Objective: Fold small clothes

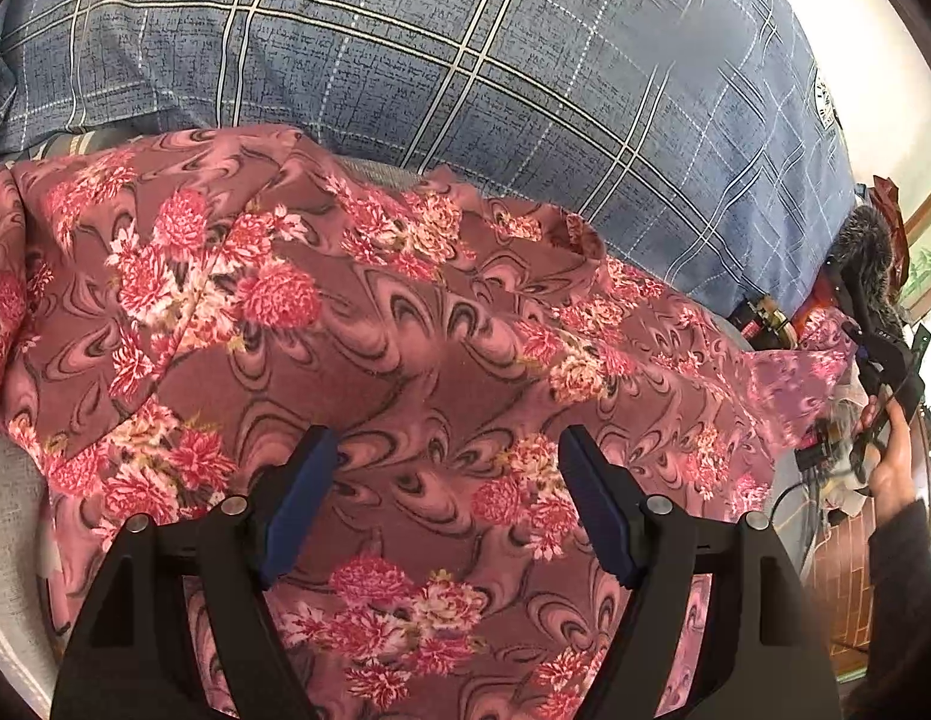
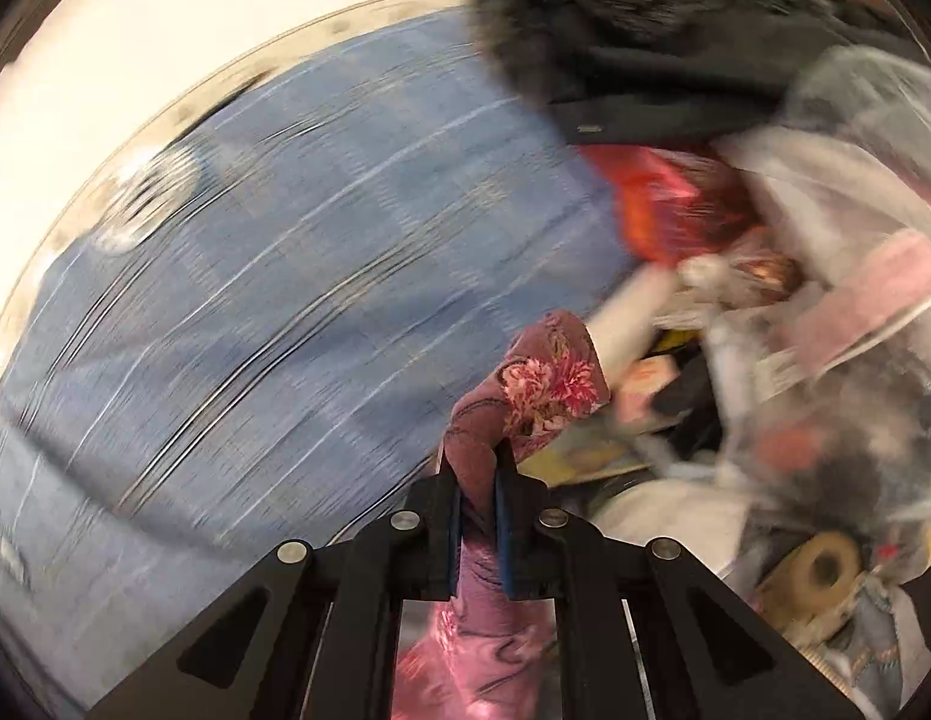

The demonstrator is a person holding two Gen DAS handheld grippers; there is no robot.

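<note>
The floral garment (image 1: 417, 324), a pink-and-maroon piece with red blossoms, lies spread but rumpled across the near part of the bed, its far edge resting against a blue plaid quilt (image 1: 495, 78). At the garment's right end a corner is lifted off the surface, and that is the bit I have pinched: in the right wrist view my right gripper (image 2: 478, 468) has its pads clamped narrow on a bunched fold of the same floral cloth, which sticks up past the fingertips and hangs down below them. My left gripper (image 1: 447, 450) hovers over the near middle of the garment with its jaws wide and nothing between them; I can't tell whether the tips touch the cloth.

I judge this to be the start of a fold: one corner taken, the second hold not yet made. The next move calls for my left tool to close on the matching edge or corner on the left, so both ends can be carried over together and the cloth laid flat without dragging the wrinkled middle along.

On the far right sits a cluttered heap (image 2: 765, 330) with a dark fur-trimmed item (image 2: 633, 30) on top, orange-red fabric, pale plastic wrapping and a tape roll (image 2: 822, 567); the blur keeps me from telling whether any box or bag actually contains them
</note>
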